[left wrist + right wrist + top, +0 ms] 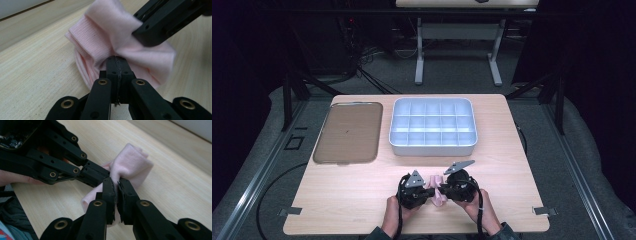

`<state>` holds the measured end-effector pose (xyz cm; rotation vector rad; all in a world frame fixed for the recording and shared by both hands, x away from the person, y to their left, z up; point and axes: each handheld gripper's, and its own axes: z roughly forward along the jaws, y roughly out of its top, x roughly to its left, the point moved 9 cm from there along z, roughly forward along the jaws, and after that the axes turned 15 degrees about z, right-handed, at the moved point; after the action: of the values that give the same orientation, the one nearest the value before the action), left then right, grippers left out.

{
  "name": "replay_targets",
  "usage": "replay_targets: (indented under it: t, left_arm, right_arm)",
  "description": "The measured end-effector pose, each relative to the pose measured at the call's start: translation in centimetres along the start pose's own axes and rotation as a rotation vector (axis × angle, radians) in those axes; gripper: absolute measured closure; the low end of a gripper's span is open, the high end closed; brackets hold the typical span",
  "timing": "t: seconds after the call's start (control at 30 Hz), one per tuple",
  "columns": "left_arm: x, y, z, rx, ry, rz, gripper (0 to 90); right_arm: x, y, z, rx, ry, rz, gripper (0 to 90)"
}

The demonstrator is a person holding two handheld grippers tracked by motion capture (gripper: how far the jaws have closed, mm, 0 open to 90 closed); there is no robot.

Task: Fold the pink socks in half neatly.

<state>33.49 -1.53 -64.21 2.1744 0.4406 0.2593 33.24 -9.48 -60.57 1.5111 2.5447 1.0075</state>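
- At the table's far left, a flat brown rectangular tray [348, 132] is seen lying bare; nothing has been laid on it.
- Just beside it, toward the middle, a pale grey plastic organiser box with a grid of compartments [432, 126] is set square to the table edge. No item can be made out in any compartment from the high view, so sorting is judged not yet begun.
- Nearer the person, on the light wooden tabletop [337, 200], the left gripper [427, 193] is held low, its jaws clamped together on a fold of a small pink knitted cloth, probably a sock [105, 37].
- The cloth is bunched between the two grippers, resting on or just above the wood at the table's near middle, well apart from tray and box.
- In the right gripper view, the right gripper [117, 188] is seen nearly closed on the same pink cloth from the opposite side, close against the left gripper's tip.
- Work in hand is judged to be folding or rolling the cloth into a compact bundle; the ribbed cuff is already doubled over in the left gripper view, so the fold seems partly made.
- Left to do, by this reading: the bundle to be finished, lifted and placed, likely into a compartment of the box.
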Motion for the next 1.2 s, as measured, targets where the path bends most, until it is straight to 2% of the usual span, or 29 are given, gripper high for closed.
replay_targets:
  t: [0.17,0.27,0.3,0.4,0.47,0.63,0.8,1.0,1.13,1.2]
  left_arm:
    - [0.0,0.1,-0.2,-0.004,-0.008,-0.003,88.8]
    - [0.1,0.3,-1.1,-0.007,0.027,0.008,83.9]
    - [0.3,0.3,-1.4,-0.005,0.051,0.013,83.8]
    - [0.8,0.2,-1.7,0.005,0.073,0.009,84.1]
    - [0.9,-0.1,-1.5,0.019,0.079,0.008,84.9]
    - [1.0,-0.3,-1.1,0.022,0.064,0.017,89.5]
    - [1.2,-0.3,-0.9,0.014,0.053,0.008,89.9]
    - [1.2,-0.4,-0.8,0.005,0.041,0.000,89.9]
    - [1.2,-0.4,-0.9,0.001,0.042,-0.002,89.9]
    - [1.2,-0.4,-0.8,-0.008,0.036,-0.006,89.8]
  right_arm:
    - [-0.5,-0.2,0.4,-0.013,0.010,0.027,84.6]
    - [-1.1,-0.4,0.2,-0.018,0.004,0.039,84.8]
    - [-1.3,-0.5,0.1,-0.013,0.001,0.038,84.8]
    - [-1.8,-0.5,-0.1,-0.029,0.003,0.054,84.8]
    - [-2.0,-0.6,-0.3,-0.015,-0.002,0.039,84.8]
    - [-1.7,-0.5,-0.4,-0.033,0.012,0.049,84.7]
    - [-0.7,0.1,-0.5,-0.039,0.039,0.026,84.6]
    - [0.4,0.6,0.7,-0.033,0.079,0.005,84.4]
    - [0.5,0.6,1.5,-0.025,0.115,0.010,84.4]
    - [0.3,0.6,1.6,-0.024,0.115,0.019,84.4]
